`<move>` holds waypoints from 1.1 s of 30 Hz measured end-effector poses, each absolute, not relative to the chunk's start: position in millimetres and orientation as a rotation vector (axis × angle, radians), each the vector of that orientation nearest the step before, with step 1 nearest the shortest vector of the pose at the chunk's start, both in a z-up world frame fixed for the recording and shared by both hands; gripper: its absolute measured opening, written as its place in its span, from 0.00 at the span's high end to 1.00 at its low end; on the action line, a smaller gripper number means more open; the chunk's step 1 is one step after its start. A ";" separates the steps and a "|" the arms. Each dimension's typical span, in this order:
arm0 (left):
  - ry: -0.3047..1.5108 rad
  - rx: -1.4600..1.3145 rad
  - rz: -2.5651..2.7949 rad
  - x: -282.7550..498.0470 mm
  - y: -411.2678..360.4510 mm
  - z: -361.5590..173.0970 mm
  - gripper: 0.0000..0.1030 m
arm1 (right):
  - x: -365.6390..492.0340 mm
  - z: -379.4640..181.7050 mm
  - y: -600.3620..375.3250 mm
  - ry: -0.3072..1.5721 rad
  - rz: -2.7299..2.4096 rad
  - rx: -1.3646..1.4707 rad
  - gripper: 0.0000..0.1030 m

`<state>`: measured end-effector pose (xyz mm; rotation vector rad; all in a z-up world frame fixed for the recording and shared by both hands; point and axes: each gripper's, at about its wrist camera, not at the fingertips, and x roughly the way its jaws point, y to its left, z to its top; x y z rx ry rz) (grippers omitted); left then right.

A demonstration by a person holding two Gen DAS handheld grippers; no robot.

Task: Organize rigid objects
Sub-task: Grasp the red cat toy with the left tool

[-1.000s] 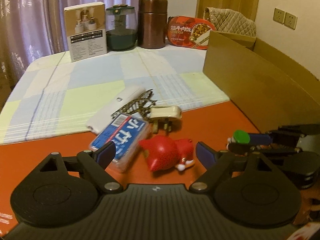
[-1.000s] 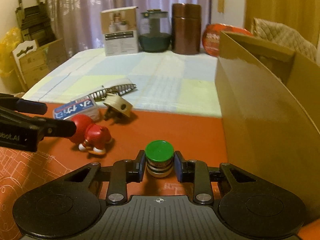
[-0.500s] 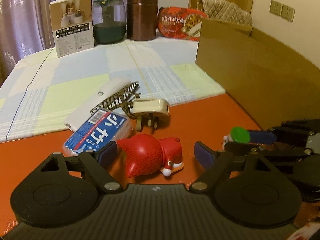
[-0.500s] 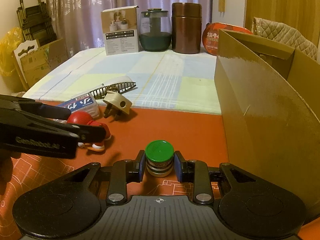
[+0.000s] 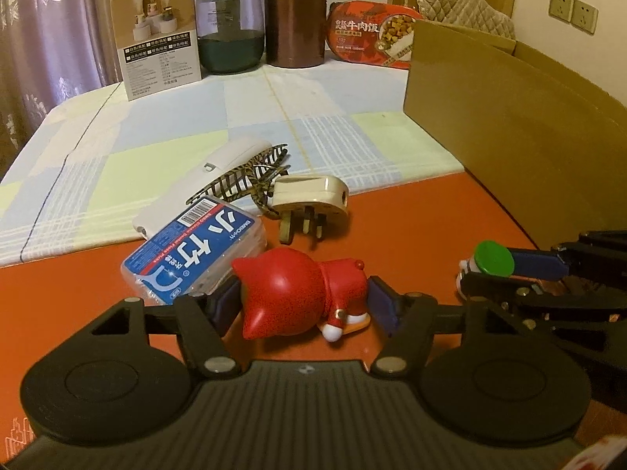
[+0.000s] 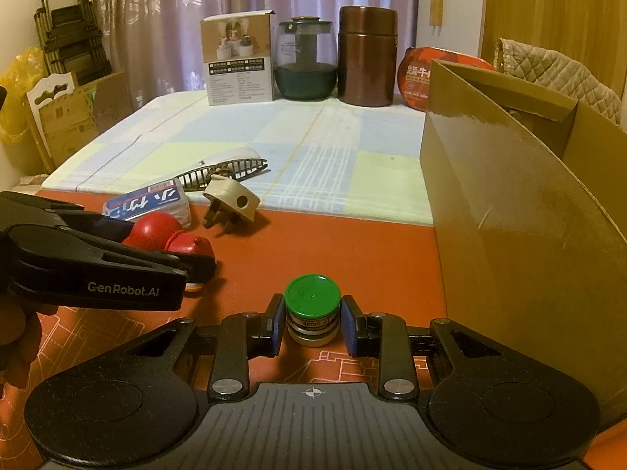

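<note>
Both grabs were made, the left gripper (image 5: 303, 305) closing round the toy (image 5: 290, 293), the right gripper (image 6: 312, 323) clamped on the tin (image 6: 312, 307), while the plug (image 5: 309, 205) at twelve o'clock waited.

Place: a lived-in room of a home.
Windows: long mauve curtains (image 6: 188, 19) behind the table (image 6: 352, 243).
Table cover: pastel checked cloth (image 5: 243, 117) over an orange mat.
Household goods: glass jar (image 6: 305, 58), brown canister (image 6: 366, 62), boxed meal (image 5: 372, 35) along the far edge.
Walls: sockets (image 5: 572, 9), wooden door panel.
Clutter: cardboard boxes (image 6: 529, 180), folded trolley (image 6: 66, 39), quilted cushion (image 6: 556, 66).
</note>
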<state>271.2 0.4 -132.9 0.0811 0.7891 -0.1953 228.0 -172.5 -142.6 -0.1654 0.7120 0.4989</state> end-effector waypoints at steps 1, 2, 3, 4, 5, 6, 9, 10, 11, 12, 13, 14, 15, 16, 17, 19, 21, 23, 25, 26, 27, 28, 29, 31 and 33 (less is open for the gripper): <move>0.792 0.088 -0.197 269.7 -0.1 -132.1 0.38 | 228.0 -142.6 -172.5 0.713 0.499 -0.165 0.74; 0.797 0.093 -0.197 267.9 -0.3 -131.4 0.38 | 227.7 -142.4 -172.6 0.715 0.500 -0.166 0.74; 0.801 0.094 -0.199 266.5 -0.5 -130.5 0.38 | 227.0 -142.0 -172.3 0.716 0.500 -0.166 0.74; 0.803 0.090 -0.200 264.3 0.0 -129.4 0.38 | 226.8 -141.6 -172.4 0.716 0.500 -0.165 0.74; 0.801 0.083 -0.200 261.5 0.5 -127.6 0.38 | 226.3 -140.8 -172.8 0.716 0.502 -0.160 0.74; 0.797 0.081 -0.203 257.9 0.7 -124.9 0.38 | 225.2 -139.6 -172.9 0.715 0.503 -0.155 0.74; 0.782 0.090 -0.205 246.8 0.0 -116.2 0.38 | 219.0 -133.3 -172.2 0.699 0.513 -0.161 0.74; 0.779 0.093 -0.206 243.7 0.2 -113.3 0.38 | 215.8 -131.5 -172.7 0.694 0.515 -0.163 0.74; 0.776 0.096 -0.204 240.7 0.6 -110.4 0.38 | 212.4 -130.0 -173.2 0.691 0.517 -0.164 0.74; 0.774 0.095 -0.201 238.1 1.4 -107.8 0.38 | 208.5 -128.5 -174.0 0.689 0.519 -0.163 0.74; 0.770 0.090 -0.197 236.0 1.9 -105.2 0.38 | 204.0 -127.3 -175.5 0.688 0.520 -0.160 0.74; 0.768 0.080 -0.193 233.4 2.9 -102.7 0.38 | 199.7 -126.2 -177.3 0.688 0.520 -0.156 0.74; 0.767 0.068 -0.187 230.2 4.0 -100.2 0.38 | 195.9 -124.8 -179.1 0.688 0.520 -0.151 0.74; 0.765 0.056 -0.181 226.1 5.0 -97.5 0.38 | 191.8 -123.2 -181.4 0.689 0.519 -0.143 0.74; 0.764 0.048 -0.177 221.6 5.5 -94.8 0.38 | 187.5 -121.1 -183.6 0.689 0.519 -0.136 0.74; 0.765 0.043 -0.166 214.3 4.6 -89.3 0.38 | 178.9 -115.6 -186.7 0.680 0.523 -0.132 0.74; 0.758 0.032 -0.160 207.8 2.9 -81.5 0.38 | 170.7 -109.4 -188.9 0.669 0.524 -0.128 0.74; 0.739 0.023 -0.161 199.2 -0.1 -70.2 0.38 | 161.3 -101.5 -191.6 0.654 0.524 -0.126 0.74; 0.725 0.025 -0.163 190.2 -3.2 -59.8 0.38 | 150.6 -92.5 -195.3 0.636 0.526 -0.124 0.74; 0.721 0.025 -0.164 185.8 -4.8 -55.3 0.38 | 145.8 -88.6 -197.1 0.628 0.525 -0.125 0.74; 0.717 0.025 -0.165 180.7 -6.3 -50.9 0.38 | 140.5 -84.5 -199.4 0.621 0.525 -0.125 0.74; 0.714 0.024 -0.166 175.1 -7.9 -46.6 0.38 | 134.2 -80.3 -202.2 0.613 0.524 -0.123 0.74; 0.712 0.023 -0.167 169.6 -9.4 -42.8 0.38 | 129.7 -77.6 -204.6 0.609 0.524 -0.121 0.74; 0.708 0.024 -0.171 158.8 -12.8 -36.0 0.38 | 119.6 -72.3 -209.7 0.606 0.522 -0.111 0.74; 0.706 0.023 -0.173 149.1 -15.7 -30.9 0.38 | 111.5 -68.3 -214.1 0.605 0.520 -0.104 0.74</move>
